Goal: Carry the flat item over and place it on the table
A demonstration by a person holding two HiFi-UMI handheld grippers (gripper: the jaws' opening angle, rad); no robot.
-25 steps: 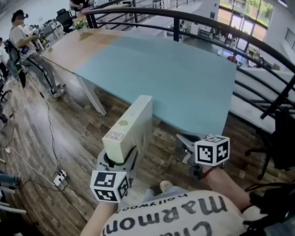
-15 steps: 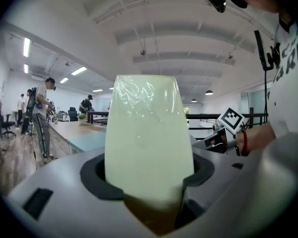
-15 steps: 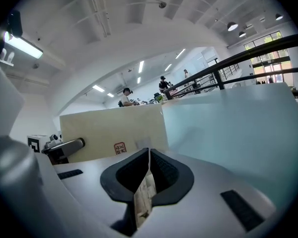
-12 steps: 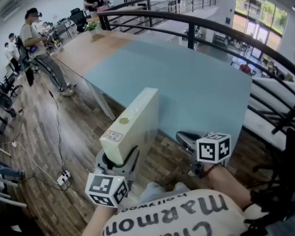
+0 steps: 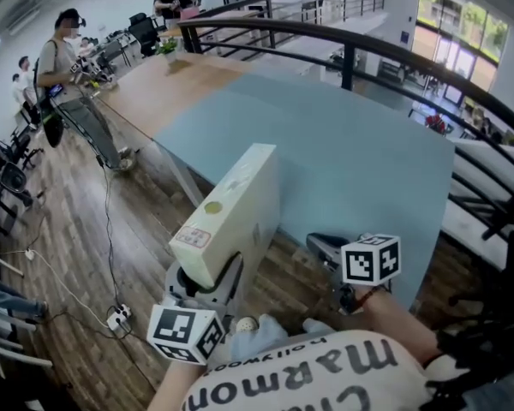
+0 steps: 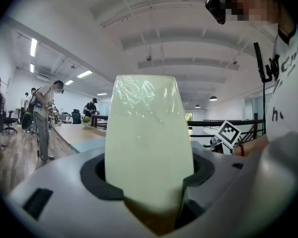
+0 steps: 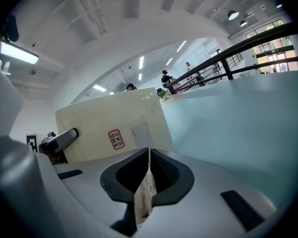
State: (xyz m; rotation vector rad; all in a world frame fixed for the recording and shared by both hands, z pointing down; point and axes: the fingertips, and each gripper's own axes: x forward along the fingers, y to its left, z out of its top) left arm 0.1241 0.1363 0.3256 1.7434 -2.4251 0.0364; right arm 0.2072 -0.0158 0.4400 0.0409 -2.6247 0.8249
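Note:
The flat item is a cream box (image 5: pixel 231 217) wrapped in clear film, with a small label near its lower end. It stands on edge, and my left gripper (image 5: pixel 207 282) is shut on its near end. Seen from the left gripper view, the box (image 6: pixel 148 143) fills the gap between the jaws. Its far end reaches the near edge of the pale blue table (image 5: pixel 351 161). My right gripper (image 5: pixel 324 248) hovers to the box's right near the table's edge, shut and holding nothing. The right gripper view shows the box (image 7: pixel 111 125) to its left and the table (image 7: pixel 248 128) ahead.
A black railing (image 5: pixel 394 54) curves behind the table. Several people (image 5: pixel 64 50) stand by desks and chairs at the far left. A cable and power strip (image 5: pixel 118 318) lie on the wooden floor at the lower left. The table's far left part is wood-coloured.
Both grippers and the box have come closer to the blue table. The box's far end now overlaps the table's near edge. The grip on the box is unchanged.

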